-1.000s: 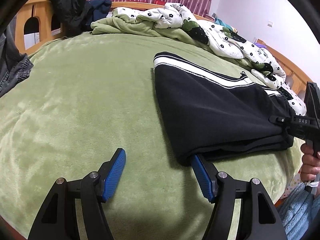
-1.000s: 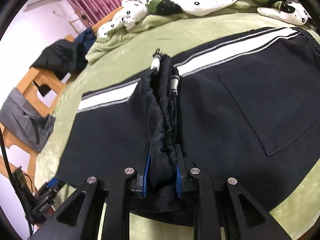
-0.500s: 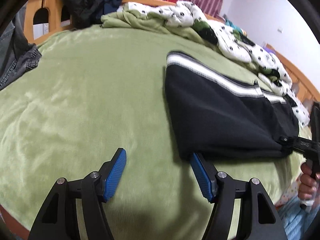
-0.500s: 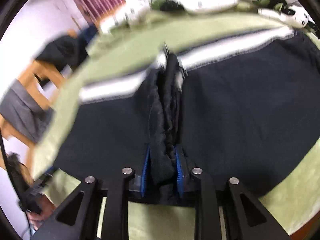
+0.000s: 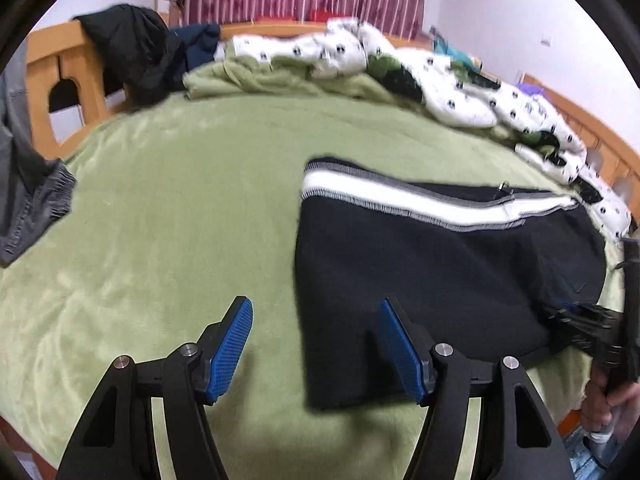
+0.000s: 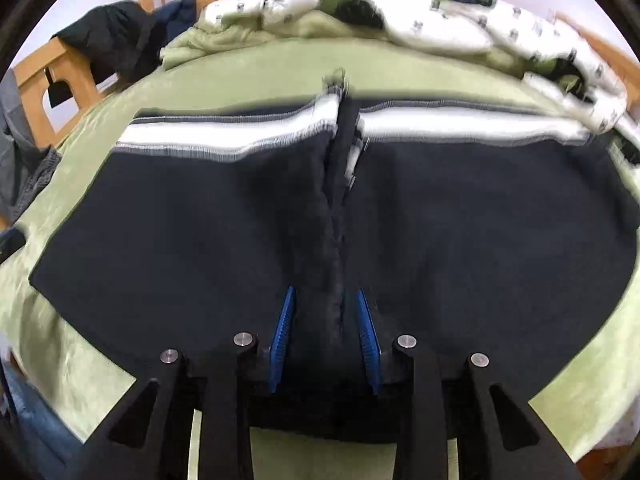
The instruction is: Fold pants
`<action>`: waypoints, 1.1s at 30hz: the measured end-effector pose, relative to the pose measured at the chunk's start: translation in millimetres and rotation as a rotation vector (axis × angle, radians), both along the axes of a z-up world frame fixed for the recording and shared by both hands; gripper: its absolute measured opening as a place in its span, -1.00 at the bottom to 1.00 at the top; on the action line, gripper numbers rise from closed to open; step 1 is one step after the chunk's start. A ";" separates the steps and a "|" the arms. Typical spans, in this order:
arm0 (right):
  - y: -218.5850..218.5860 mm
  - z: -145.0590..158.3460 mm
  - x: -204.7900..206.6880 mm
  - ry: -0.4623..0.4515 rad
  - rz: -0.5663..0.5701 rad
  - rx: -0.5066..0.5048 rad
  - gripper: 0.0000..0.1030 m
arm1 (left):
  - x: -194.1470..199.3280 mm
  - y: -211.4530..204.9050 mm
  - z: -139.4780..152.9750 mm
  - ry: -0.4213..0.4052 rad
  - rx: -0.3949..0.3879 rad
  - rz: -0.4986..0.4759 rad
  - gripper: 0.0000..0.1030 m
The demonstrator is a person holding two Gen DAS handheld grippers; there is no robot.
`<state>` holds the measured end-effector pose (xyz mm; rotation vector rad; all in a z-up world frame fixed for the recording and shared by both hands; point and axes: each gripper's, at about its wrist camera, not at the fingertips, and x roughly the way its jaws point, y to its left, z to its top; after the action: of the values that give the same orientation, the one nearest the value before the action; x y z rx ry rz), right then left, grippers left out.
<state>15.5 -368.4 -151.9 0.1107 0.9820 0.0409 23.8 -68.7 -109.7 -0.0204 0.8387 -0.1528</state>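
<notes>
Black pants [image 5: 440,264] with a white side stripe lie folded on the green bed. My left gripper [image 5: 316,344] is open and empty, hovering over the near left corner of the pants; its right pad [image 5: 402,350] is above the cloth. My right gripper [image 6: 324,344] is shut on a bunched ridge of the pants [image 6: 336,240] at their near edge. In the left wrist view the right gripper [image 5: 592,328] shows at the pants' right end.
A green blanket [image 5: 160,220] covers the bed. A white spotted quilt [image 5: 440,80] is piled at the back. Dark clothes [image 5: 132,48] hang on the wooden bed frame [image 5: 52,80]. Grey jeans [image 5: 28,200] lie at the left edge.
My left gripper has lifted and pulled back from the pants' corner, staying open. My right gripper's pads have parted a little around the bunched cloth, and the pants lie flatter.
</notes>
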 end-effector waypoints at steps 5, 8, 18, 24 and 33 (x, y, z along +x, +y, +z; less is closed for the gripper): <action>-12.3 11.6 -9.8 0.000 0.037 0.080 -0.38 | 3.9 -7.0 -42.4 0.102 -0.004 -0.015 0.26; -20.5 23.7 -8.1 -0.040 0.013 0.100 -0.37 | 5.3 -9.9 -36.6 0.107 -0.001 -0.023 0.25; -22.0 67.2 92.0 -0.149 0.008 0.062 -0.25 | 64.0 -21.6 21.7 -0.008 0.112 -0.057 0.25; 2.2 10.3 140.4 -0.025 0.056 -0.029 -0.69 | 89.5 -6.4 -16.0 0.059 -0.009 -0.033 0.25; -22.1 2.5 139.0 0.038 0.079 0.106 0.02 | 105.2 -7.3 -31.4 0.114 -0.075 -0.047 0.25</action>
<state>154.5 -390.5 -149.4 0.1704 1.0222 0.1638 129.0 -76.0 -141.1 -0.0806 0.9475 -0.2294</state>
